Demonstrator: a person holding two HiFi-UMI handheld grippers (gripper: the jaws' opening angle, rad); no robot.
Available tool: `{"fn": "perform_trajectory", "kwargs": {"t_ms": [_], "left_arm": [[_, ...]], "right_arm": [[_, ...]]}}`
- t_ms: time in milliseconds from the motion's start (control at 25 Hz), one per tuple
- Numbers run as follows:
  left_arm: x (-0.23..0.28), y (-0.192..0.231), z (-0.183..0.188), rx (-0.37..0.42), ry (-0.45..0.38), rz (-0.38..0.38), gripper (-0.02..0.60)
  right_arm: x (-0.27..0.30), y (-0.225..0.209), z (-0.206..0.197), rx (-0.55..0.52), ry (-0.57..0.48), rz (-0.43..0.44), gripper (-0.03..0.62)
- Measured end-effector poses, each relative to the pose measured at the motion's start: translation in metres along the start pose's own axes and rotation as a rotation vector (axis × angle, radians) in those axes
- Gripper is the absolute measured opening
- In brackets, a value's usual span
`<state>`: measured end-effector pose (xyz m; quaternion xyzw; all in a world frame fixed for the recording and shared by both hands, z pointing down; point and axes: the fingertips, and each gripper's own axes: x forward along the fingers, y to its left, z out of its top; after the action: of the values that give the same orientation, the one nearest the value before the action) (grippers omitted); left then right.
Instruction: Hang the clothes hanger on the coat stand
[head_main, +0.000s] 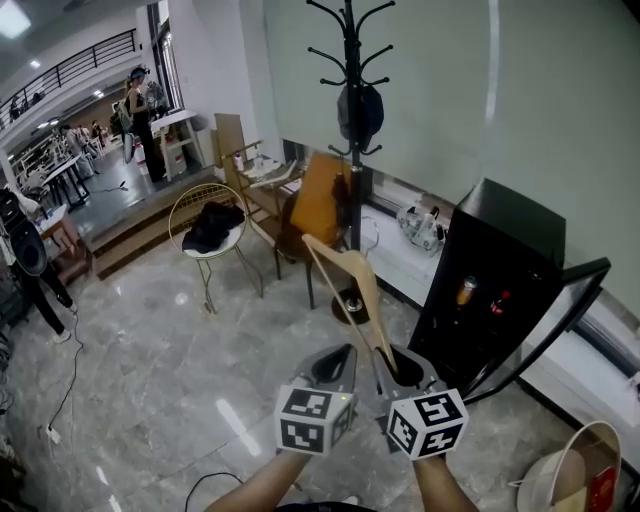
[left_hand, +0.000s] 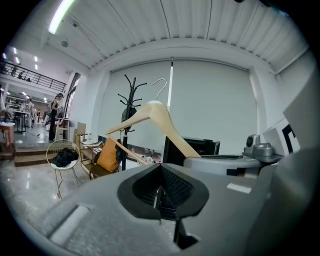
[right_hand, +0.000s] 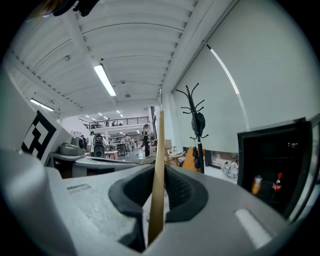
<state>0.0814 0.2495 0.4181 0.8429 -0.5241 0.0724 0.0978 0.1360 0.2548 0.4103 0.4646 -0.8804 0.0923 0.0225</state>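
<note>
My right gripper (head_main: 404, 368) clamped on arm of wooden clothes hanger (head_main: 345, 272), held upright ahead of me, well short of coat stand (head_main: 350, 130). Left gripper (head_main: 335, 366) jaws together, empty. Best move, I judged: lift wire hook (left_hand: 160, 86) above free prong, lower on, no twist.

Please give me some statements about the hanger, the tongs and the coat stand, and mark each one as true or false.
1. The right tongs are shut on the pale wooden clothes hanger. True.
2. The left tongs also grip the hanger. False: they are shut on nothing.
3. The hanger hangs on the black metal coat stand. False: it is held apart from it.
4. A dark item hangs on the stand. True.
</note>
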Motion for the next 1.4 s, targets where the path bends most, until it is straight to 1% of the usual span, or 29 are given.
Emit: {"fn": "perform_trajectory", "kwargs": {"t_ms": [200,400,600,1000,1240,1400], "left_arm": [[0.009,0.013,0.008,-0.005,0.006,0.018,0.003],[0.033,0.040,0.012,-0.012,0.006,0.016,0.003],[0.057,0.083,0.026,-0.003,-0.005,-0.009,0.003],[0.094,0.187,0.052,-0.022,-0.001,-0.066,0.003],[0.109,0.231,0.061,-0.031,-0.003,-0.112,0.003],[0.121,0.251,0.061,-0.037,-0.001,-0.135,0.003]], "right_arm": [[0.014,-0.003,0.007,0.002,-0.003,0.018,0.054],[0.046,-0.012,0.009,-0.005,0.000,0.019,0.054],[0.096,-0.011,0.017,-0.008,0.003,0.002,0.054],[0.202,0.013,0.038,-0.010,0.009,-0.040,0.054],[0.247,0.025,0.045,-0.007,0.008,-0.072,0.054],[0.270,0.025,0.044,-0.006,0.017,-0.086,0.054]]}}
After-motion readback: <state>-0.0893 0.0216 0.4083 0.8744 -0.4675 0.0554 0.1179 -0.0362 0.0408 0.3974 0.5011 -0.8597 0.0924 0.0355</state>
